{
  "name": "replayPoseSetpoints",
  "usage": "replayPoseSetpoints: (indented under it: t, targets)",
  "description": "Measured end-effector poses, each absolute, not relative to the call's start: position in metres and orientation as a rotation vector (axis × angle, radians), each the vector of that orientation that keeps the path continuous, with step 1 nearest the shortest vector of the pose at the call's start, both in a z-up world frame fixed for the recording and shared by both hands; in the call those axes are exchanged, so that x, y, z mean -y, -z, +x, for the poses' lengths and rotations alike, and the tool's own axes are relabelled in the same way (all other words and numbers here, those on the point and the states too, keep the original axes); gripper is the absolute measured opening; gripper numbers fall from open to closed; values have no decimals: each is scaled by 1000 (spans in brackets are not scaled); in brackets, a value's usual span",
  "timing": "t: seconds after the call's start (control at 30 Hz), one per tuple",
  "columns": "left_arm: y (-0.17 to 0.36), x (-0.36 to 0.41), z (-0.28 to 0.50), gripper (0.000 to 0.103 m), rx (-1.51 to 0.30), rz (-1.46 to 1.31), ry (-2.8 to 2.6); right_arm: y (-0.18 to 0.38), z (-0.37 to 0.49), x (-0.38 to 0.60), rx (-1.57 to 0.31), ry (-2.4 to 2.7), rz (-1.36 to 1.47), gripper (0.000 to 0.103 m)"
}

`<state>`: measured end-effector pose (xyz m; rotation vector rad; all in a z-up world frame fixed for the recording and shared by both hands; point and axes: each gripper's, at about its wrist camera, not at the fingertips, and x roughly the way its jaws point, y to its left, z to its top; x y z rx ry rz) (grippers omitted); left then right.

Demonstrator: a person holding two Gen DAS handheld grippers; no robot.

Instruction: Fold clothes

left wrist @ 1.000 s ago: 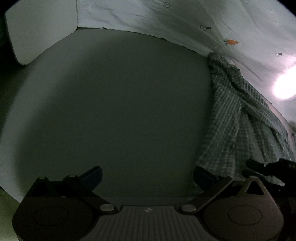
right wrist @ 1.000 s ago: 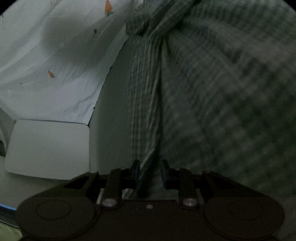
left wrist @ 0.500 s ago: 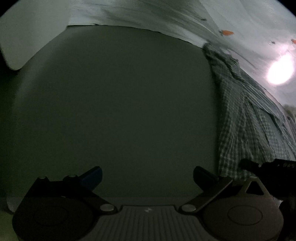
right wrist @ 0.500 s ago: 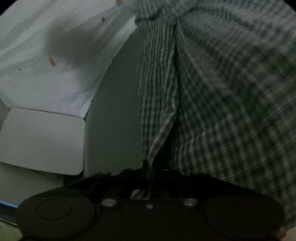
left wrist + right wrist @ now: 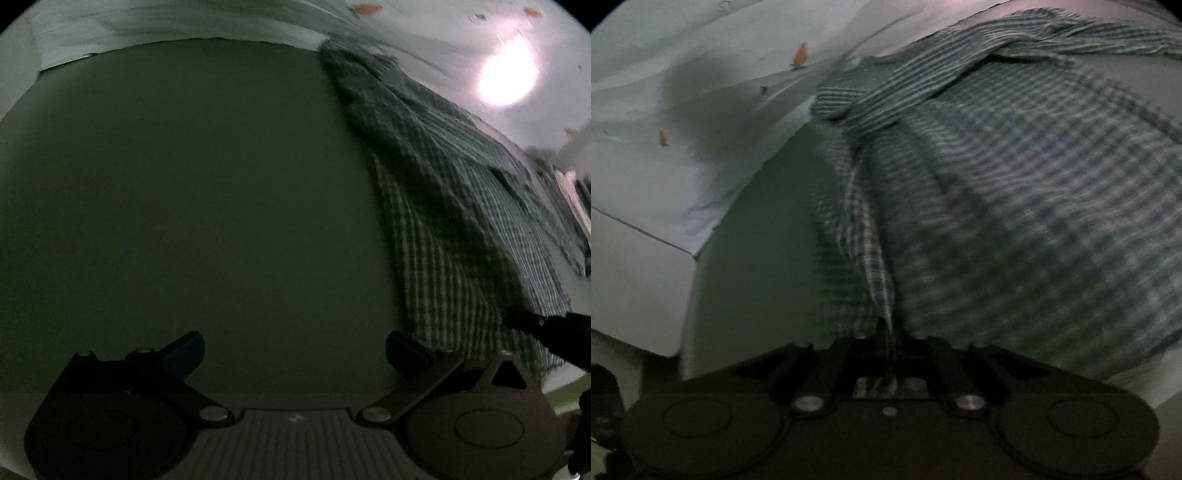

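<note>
A green-and-white checked shirt (image 5: 454,206) lies on a grey table (image 5: 207,192), on the right of the left wrist view. My left gripper (image 5: 295,350) is open and empty over bare table, left of the shirt's edge. My right gripper (image 5: 886,332) is shut on a pinched fold of the checked shirt (image 5: 1015,206) and lifts that edge. It shows as a dark shape at the right edge of the left wrist view (image 5: 546,332). The cloth fills most of the right wrist view.
A white sheet with small orange prints (image 5: 683,110) hangs behind the table. A white panel (image 5: 631,284) sits at the table's left end. A bright light glare (image 5: 508,77) shows at upper right. The table's near edge (image 5: 565,384) lies just right of the left gripper.
My right gripper closed on the shirt fold and has pulled the cloth up and outward, spreading it. My left gripper stayed open and shifted slightly toward the shirt.
</note>
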<state>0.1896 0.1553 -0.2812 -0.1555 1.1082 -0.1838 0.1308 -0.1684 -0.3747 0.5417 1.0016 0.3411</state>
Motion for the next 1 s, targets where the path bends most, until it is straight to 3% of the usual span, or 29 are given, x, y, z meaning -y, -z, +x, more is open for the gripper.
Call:
replayPoseSetpoints:
  t: [0.33, 0.53, 0.67, 0.83, 1.0]
  targets:
    - [293, -97, 193, 103, -1134, -89, 186, 395, 153, 190, -1098, -392, 470, 3]
    - [293, -99, 199, 103, -1103, -216, 123, 399, 156, 198, -1122, -438, 473, 3]
    - [305, -87, 205, 103, -1178, -137, 94, 397, 152, 203, -1136, -456, 492, 3]
    - [314, -63, 189, 103, -1230, 70, 104, 392, 158, 210, -1145, -459, 490, 14]
    - [311, -70, 190, 103, -1250, 5, 74, 384, 168, 220, -1130, -439, 489, 25]
